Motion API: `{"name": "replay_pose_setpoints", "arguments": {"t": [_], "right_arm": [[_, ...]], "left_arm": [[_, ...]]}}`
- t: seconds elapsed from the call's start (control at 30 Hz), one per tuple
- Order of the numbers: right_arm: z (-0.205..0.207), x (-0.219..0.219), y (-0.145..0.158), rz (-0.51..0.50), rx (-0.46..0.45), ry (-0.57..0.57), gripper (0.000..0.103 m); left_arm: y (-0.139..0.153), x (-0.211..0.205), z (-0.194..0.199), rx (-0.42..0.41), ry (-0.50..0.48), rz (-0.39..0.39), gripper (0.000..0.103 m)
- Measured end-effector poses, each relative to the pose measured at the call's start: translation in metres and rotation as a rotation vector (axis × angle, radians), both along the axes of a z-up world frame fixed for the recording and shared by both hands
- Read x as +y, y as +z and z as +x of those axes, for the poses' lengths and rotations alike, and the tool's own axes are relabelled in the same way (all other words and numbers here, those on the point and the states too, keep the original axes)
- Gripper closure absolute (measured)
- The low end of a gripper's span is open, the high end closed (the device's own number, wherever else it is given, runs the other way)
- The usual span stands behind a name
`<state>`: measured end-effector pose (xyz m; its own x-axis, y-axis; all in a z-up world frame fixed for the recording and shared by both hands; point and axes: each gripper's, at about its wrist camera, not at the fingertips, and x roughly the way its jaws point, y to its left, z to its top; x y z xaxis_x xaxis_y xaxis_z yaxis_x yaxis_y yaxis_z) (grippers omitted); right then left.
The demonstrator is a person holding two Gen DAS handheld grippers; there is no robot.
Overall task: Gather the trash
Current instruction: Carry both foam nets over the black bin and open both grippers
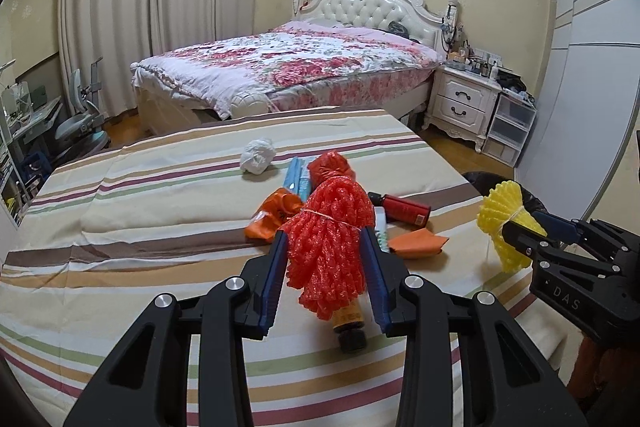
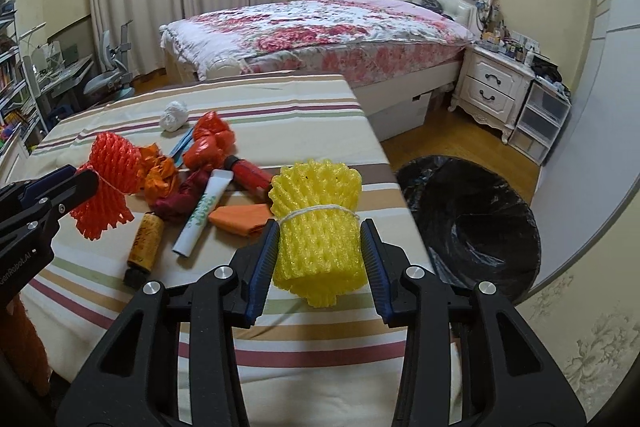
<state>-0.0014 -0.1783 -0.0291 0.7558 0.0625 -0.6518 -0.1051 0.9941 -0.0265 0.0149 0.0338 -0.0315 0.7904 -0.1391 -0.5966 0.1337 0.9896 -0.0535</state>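
The left tongs (image 1: 328, 251) pinch a red foam net bundle (image 1: 329, 247) tied round its middle with string, both blue pads pressed into its sides, and hold it clear above the striped worktop (image 1: 140, 211). The right tongs (image 2: 320, 247) pinch a yellow foam net bundle (image 2: 316, 227), likewise tied with string, above the worktop's near right edge. Below and to the right of it, on the wooden floor, stands a bin lined with a black bag (image 2: 472, 223), its mouth open. Still lying on the worktop are a brown bottle (image 2: 145, 243) with a dark cap, a white tube (image 2: 202, 215) with green lettering, a red canister (image 2: 250, 173), a folded orange paper (image 2: 240, 217), crumpled orange and red bags (image 2: 208, 143), and a white crumpled wad (image 2: 174, 117) at the far side. Beyond the worktop are a bed with a floral quilt (image 2: 320, 31) and a white nightstand (image 2: 492, 87) to its right.
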Motion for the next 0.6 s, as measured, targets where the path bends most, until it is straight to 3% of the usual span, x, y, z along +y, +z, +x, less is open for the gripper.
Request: {"name": "replay_pose_setpoints", "arguments": {"t": [0.3, 0.6], "right_arm": [[0.025, -0.065, 0.002, -0.005, -0.022, -0.152, 0.062], [0.055, -0.115, -0.009, 0.002, -0.014, -0.245, 0.062]], "left_arm": [[-0.002, -0.065, 0.040, 0.016, -0.106, -0.011, 0.065], [-0.011, -0.135, 0.074, 0.009, -0.213, 0.038, 0.065]]}}
